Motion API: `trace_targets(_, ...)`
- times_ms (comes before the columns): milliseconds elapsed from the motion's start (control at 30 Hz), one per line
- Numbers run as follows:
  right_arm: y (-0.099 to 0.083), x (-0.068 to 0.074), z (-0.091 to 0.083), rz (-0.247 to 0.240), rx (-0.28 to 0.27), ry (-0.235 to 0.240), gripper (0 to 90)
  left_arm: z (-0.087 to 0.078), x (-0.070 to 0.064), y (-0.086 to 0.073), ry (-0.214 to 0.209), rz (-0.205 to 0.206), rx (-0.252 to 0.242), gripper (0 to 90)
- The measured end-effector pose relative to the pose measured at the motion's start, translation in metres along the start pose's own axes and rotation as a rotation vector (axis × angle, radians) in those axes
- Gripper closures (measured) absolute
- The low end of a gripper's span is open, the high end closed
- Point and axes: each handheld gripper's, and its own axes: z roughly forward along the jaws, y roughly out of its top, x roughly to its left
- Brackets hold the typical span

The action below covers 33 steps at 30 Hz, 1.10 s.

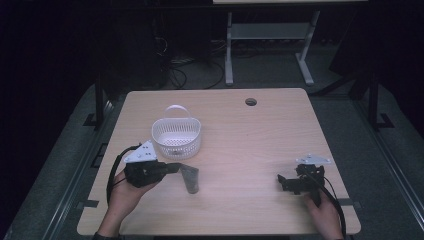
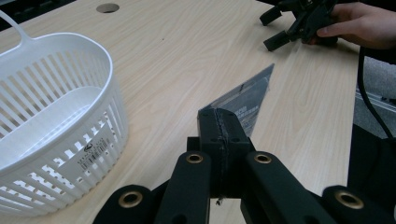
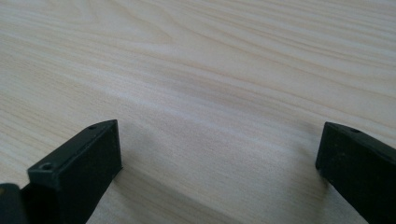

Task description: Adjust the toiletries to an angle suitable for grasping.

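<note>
Pretty simple setup here. Had a light wood worktop [image 1: 240,130] with a white slotted basket [image 1: 176,136] sitting toward the far left, handle sticking up at its far side, nothing visible inside.

Left tongs [image 1: 172,167] were clamped tight on a dark flat packet [image 1: 190,179], jaws pressed together right on its corner in the left gripper view. Packet [image 2: 247,95] stuck out past the jaw tips toward the right, looked like some small print on it but too blurry to read. Sat just near of the basket [image 2: 56,121], close beside it but not touching as far as could be seen.

Right tongs [image 1: 284,181] were over at the near right, well apart from the packet, jaws spread wide and gripping nothing. Hovered low over bare wood [image 3: 201,74] in the right gripper view. Also showed up at the far right in the left gripper view [image 2: 275,30], held by a hand [image 2: 359,23].
</note>
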Motion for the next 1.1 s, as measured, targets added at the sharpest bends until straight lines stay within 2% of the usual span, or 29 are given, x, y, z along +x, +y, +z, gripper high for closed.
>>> trace_targets(1100, 0.0, 0.0, 0.0, 0.0, 0.0, 0.0, 0.0, 0.012, 0.016, 0.011, 0.019, 0.004, -0.005, 89.8)
